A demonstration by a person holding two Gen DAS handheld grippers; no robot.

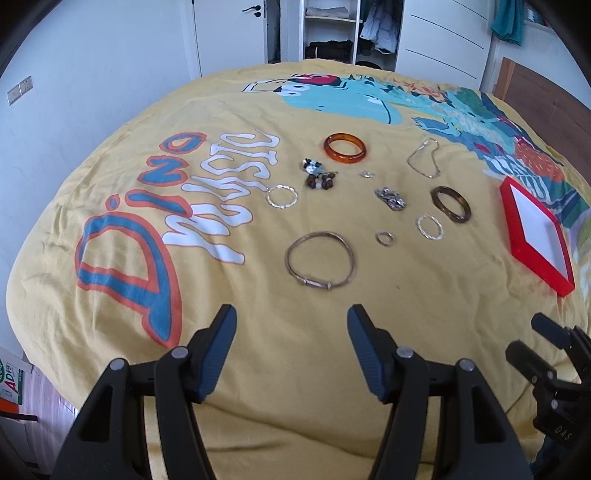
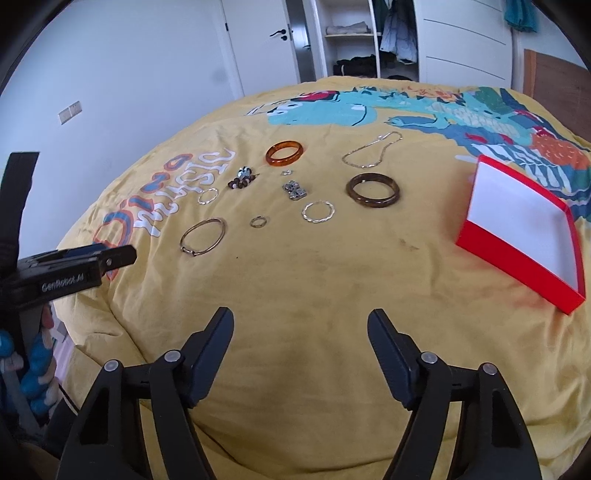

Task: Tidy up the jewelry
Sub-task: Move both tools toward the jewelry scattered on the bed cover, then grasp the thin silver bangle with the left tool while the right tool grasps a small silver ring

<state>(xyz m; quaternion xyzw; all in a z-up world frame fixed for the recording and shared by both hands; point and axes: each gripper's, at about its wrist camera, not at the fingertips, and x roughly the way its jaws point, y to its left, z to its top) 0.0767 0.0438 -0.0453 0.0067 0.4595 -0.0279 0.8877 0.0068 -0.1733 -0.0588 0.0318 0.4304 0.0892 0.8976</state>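
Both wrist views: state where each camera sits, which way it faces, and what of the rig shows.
Left wrist: above the bed's near edge, facing the wardrobe; the open left gripper shows in front of the thin metal bangle, with the other gripper at right.
Right wrist: further right, same heading; the open right gripper shows, red box ahead right.
Shared: yellow bedspread, amber bangle, dark bangle.

A home bedroom — a bed under a yellow cartoon-print duvet (image 1: 295, 332) fills both views. Beyond its far edge stands an open wardrobe (image 2: 354, 37) with folded clothes on shelves and jackets on hangers, beside a white door (image 1: 236, 29) with a black handle — white walls with light switches (image 2: 69, 112).
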